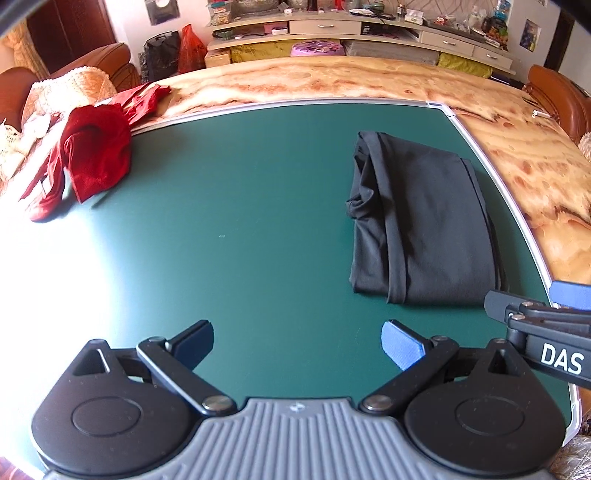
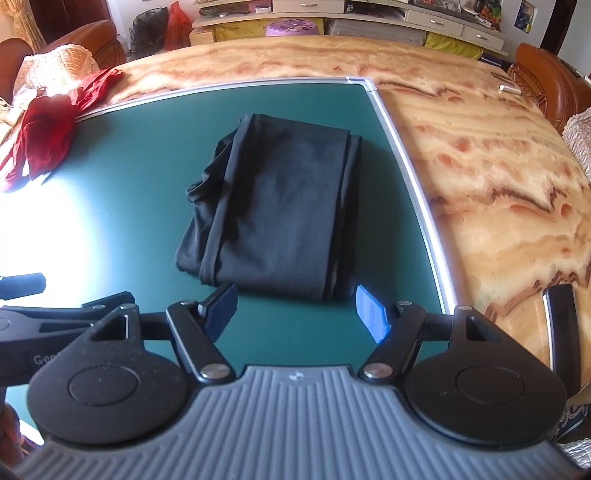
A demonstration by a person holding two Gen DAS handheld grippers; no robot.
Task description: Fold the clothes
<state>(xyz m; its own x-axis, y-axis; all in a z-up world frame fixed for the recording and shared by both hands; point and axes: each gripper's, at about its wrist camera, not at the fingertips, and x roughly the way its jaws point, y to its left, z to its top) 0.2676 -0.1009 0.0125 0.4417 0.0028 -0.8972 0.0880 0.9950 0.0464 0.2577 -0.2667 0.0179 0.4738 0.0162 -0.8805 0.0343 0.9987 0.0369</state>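
Right wrist view: folded black garment near green mat's far right corner, right gripper spread, empty. Left wrist view: left gripper spread over bare mat; red clothes at far left edge.

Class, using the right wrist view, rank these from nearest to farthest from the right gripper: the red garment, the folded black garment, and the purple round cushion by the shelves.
From the right gripper:
1. Folded black garment, straight ahead on the green mat, just beyond the fingertips.
2. Red garment, crumpled at the mat's far left edge.
3. Purple round cushion, beyond the marble table, below the shelves.
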